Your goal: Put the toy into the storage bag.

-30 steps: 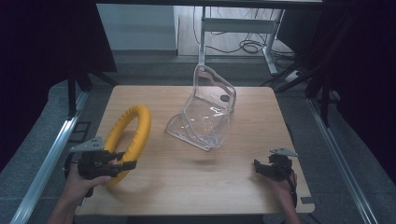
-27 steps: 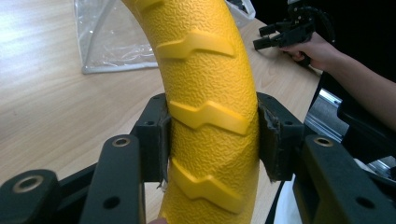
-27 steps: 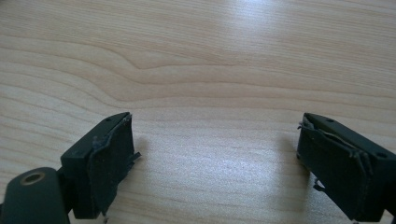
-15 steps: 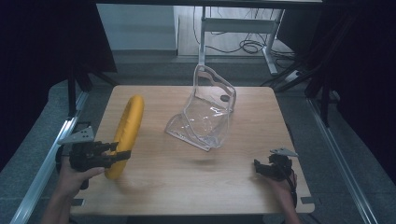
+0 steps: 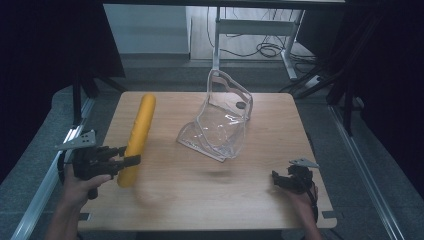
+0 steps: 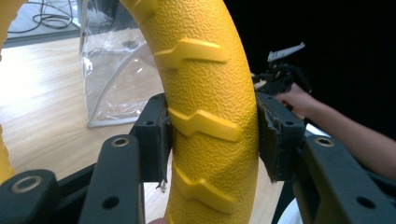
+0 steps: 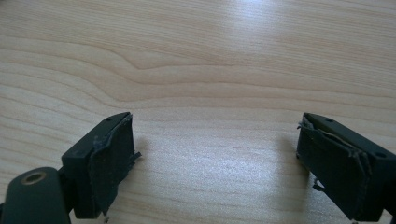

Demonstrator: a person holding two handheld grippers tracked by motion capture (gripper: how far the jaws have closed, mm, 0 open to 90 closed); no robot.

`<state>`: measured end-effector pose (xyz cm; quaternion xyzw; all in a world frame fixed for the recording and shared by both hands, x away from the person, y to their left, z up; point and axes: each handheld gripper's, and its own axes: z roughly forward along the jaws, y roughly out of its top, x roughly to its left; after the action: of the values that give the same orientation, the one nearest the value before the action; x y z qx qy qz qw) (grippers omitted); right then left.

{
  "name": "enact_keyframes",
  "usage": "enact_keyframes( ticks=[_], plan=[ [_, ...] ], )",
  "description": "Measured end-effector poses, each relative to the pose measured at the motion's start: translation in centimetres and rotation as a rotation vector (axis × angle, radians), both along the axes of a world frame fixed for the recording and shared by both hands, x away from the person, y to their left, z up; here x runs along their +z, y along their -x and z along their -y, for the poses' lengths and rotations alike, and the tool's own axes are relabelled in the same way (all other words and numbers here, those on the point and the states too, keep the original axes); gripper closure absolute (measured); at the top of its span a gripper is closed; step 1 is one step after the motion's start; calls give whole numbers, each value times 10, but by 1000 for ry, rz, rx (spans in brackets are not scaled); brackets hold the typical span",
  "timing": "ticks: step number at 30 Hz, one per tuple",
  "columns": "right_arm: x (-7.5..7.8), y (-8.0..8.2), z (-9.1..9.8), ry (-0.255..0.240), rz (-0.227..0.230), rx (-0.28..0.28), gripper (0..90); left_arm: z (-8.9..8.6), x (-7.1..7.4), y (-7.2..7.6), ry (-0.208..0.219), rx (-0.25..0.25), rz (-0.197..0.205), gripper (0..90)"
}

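pale wood grain runs across the worktop [image 5: 200, 200], with dark floor and cables behind it. the left claw [image 6: 210, 140] is clenched on the yellow ring [image 6: 210, 93]: both pads press its pebbled tube from either side, and the left claw view shows raised zigzag ribs on it that the high view cannot resolve. from the high view the ring [image 5: 137, 137] stands on edge near the worktop's left side, seen as a narrow yellow bar, with the left claw [image 5: 122, 161] gripping its near end. the right claw [image 7: 215, 154] is released, its jaws wide apart with bare wood between them; the high view puts the right claw [image 5: 280, 181] near the worktop's right front corner, well apart from the ring. a clear plastic bag [image 5: 220, 122] stands crumpled at the middle back. counted: one ring, one bag, two claws.
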<state>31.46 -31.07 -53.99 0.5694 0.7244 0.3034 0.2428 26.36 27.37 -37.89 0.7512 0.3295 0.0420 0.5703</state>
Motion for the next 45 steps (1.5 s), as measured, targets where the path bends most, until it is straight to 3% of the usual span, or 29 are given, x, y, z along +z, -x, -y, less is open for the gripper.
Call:
enact_keyframes(
  ticks=[11, 21, 26, 30, 37, 45],
  plan=[
    [0, 0, 0, -1, 0, -2, 115, 9, 3, -4, 50, -8, 1, 509],
    [0, 0, 0, -3, 0, -3, 115, 24, 14, -6, 111, 32, 47, 509],
    [0, 0, 0, -2, 1, -1, 116, 36, 18, -7, 105, 66, 79, 509],
    [0, 0, 0, 0, 0, -1, 116, 42, 20, -8, 106, 65, 93, 509],
    [0, 0, 0, 2, 0, -1, 115, 57, 24, -13, 155, 61, 101, 509],
    [0, 0, 0, -1, -2, -2, 115, 68, 29, -16, 175, 61, 118, 509]
  ],
)
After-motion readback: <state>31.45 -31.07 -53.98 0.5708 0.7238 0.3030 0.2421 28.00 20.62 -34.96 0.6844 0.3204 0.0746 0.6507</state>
